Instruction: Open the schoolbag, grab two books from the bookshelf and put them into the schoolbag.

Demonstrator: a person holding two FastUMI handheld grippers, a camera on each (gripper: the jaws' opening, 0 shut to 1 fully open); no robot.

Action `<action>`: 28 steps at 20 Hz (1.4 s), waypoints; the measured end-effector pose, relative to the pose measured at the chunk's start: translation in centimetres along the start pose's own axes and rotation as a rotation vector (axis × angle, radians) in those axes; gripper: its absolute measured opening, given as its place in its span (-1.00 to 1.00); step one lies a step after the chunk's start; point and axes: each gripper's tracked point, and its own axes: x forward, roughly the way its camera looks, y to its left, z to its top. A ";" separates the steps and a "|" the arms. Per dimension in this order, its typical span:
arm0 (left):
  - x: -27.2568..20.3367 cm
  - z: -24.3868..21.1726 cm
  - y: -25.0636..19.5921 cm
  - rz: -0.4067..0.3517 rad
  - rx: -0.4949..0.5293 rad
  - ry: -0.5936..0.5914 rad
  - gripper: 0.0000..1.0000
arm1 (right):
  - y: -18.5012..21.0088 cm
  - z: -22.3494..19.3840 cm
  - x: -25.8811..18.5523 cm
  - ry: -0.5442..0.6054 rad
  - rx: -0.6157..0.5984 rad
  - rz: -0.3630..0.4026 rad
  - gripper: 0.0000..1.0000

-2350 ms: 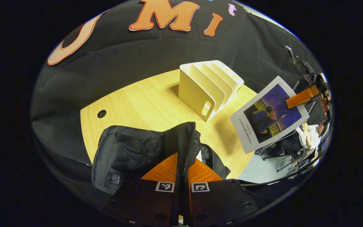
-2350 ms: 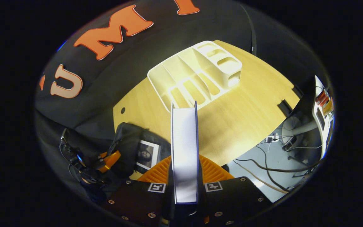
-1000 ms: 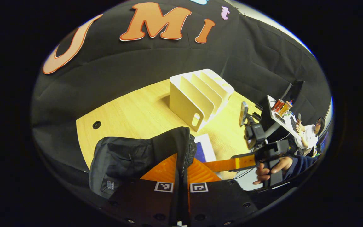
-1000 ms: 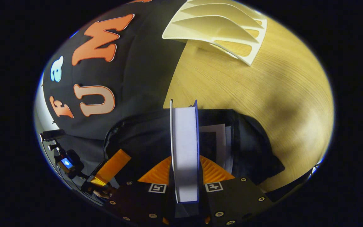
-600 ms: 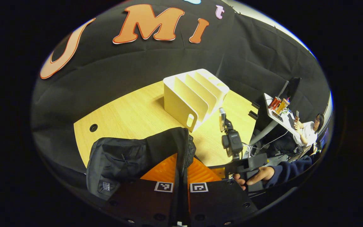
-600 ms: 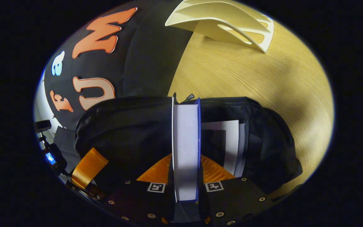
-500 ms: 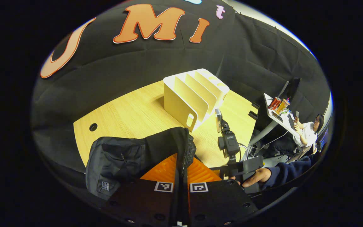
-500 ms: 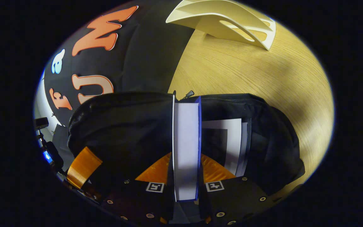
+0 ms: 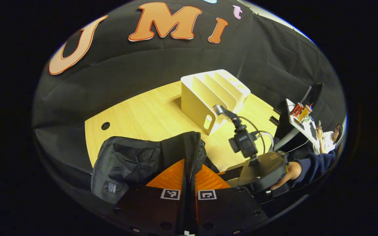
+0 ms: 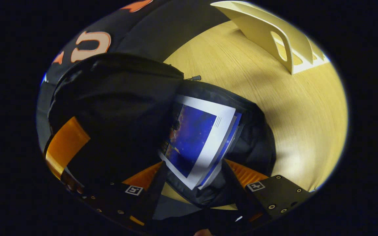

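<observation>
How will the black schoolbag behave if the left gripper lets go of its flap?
The schoolbag looks soft and creased, so the flap would probably sag back. The left gripper pinches it upright now. The books inside may stiffen it somewhat.

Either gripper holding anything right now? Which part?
The left gripper is shut on the schoolbag, pinching the zipper edge of its flap. The right gripper is open, holding nothing; the book lies in the bag.

Pale wooden table (image 9: pixel 143 114) against black cloth wall (image 9: pixel 143 65), cluttered white desk (image 9: pixel 299 119) beyond.
</observation>
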 end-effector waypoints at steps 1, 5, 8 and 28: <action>0.2 -0.3 -0.2 0.011 -0.007 0.003 -0.89 | -0.7 0.2 -1.0 0.006 -0.027 -0.014 0.97; 0.9 -0.8 -0.8 0.080 -0.037 0.019 -0.89 | -4.4 2.3 -5.6 -0.016 -0.065 -0.049 0.97; 1.7 -1.5 -1.8 0.122 -0.077 0.039 -0.75 | -7.7 4.4 -9.3 -0.056 -0.128 -0.098 0.97; 2.0 11.6 -13.2 0.419 -0.190 -0.371 0.87 | -11.9 20.8 -34.1 -0.645 -0.572 -0.276 0.96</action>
